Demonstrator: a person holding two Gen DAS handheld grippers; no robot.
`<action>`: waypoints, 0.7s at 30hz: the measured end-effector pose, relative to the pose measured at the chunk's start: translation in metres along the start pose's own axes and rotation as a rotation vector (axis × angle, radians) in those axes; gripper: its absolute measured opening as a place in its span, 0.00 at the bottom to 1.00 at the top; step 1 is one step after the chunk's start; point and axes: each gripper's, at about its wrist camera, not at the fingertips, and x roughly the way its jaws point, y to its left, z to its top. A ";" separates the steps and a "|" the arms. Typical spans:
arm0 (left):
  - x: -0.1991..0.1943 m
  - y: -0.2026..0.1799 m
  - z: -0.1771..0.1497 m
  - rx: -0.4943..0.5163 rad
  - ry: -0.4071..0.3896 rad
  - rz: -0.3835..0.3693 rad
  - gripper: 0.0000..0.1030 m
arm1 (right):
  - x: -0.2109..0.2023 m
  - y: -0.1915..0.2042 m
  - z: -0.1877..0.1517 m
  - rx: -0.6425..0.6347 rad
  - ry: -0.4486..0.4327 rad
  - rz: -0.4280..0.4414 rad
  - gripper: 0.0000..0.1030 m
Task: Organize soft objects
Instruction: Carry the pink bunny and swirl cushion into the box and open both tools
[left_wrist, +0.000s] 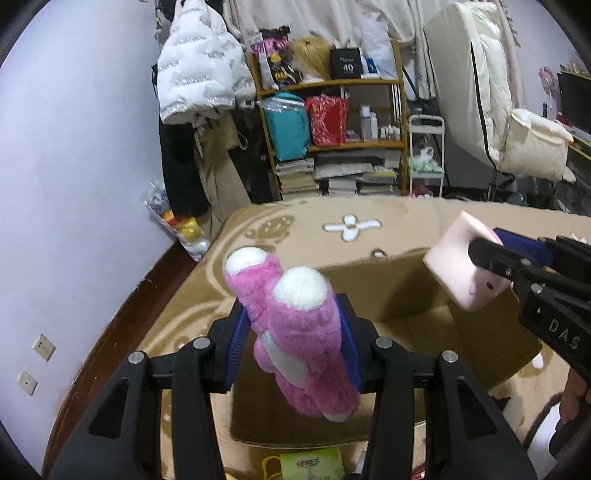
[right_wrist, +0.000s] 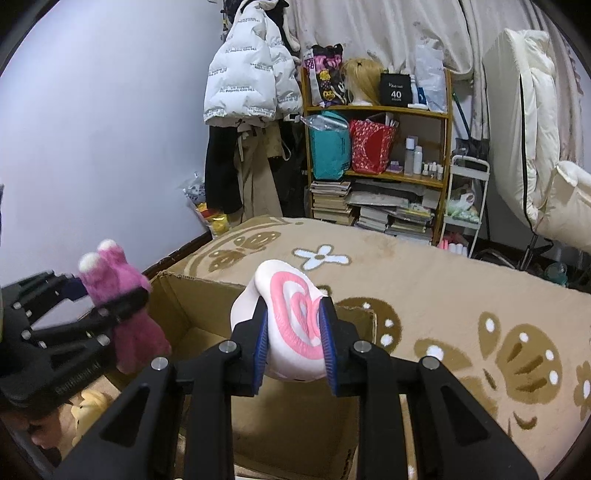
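Note:
My left gripper (left_wrist: 293, 336) is shut on a pink plush toy (left_wrist: 299, 332) with white paw tips, which hangs over an open cardboard box (left_wrist: 406, 295). From the right wrist, the same plush toy (right_wrist: 122, 295) shows at the left, clamped in the left gripper (right_wrist: 110, 306) above the box (right_wrist: 207, 306). My right gripper (right_wrist: 295, 339) is shut on a pale pink soft toy (right_wrist: 291, 317) with a pink swirl on its face. That soft toy (left_wrist: 461, 266) also shows at the right of the left wrist view, held over the box's far corner.
The box stands on a tan blanket (right_wrist: 443, 295) with flower and mushroom patterns. A yellow plush (right_wrist: 88, 410) lies at the lower left beside the box. A green packet (left_wrist: 310, 465) lies in front of the box. Behind stand a cluttered shelf (right_wrist: 376, 147) and hanging coats (right_wrist: 251, 74).

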 end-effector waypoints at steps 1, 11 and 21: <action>0.002 -0.002 -0.003 0.003 0.009 -0.001 0.43 | 0.001 -0.001 -0.001 0.003 0.005 0.004 0.27; 0.006 -0.003 -0.014 0.002 0.045 0.052 0.57 | 0.008 0.003 -0.015 0.022 0.056 0.056 0.33; -0.022 0.018 -0.018 -0.050 0.062 0.111 0.83 | -0.003 0.006 -0.019 0.027 0.074 0.054 0.45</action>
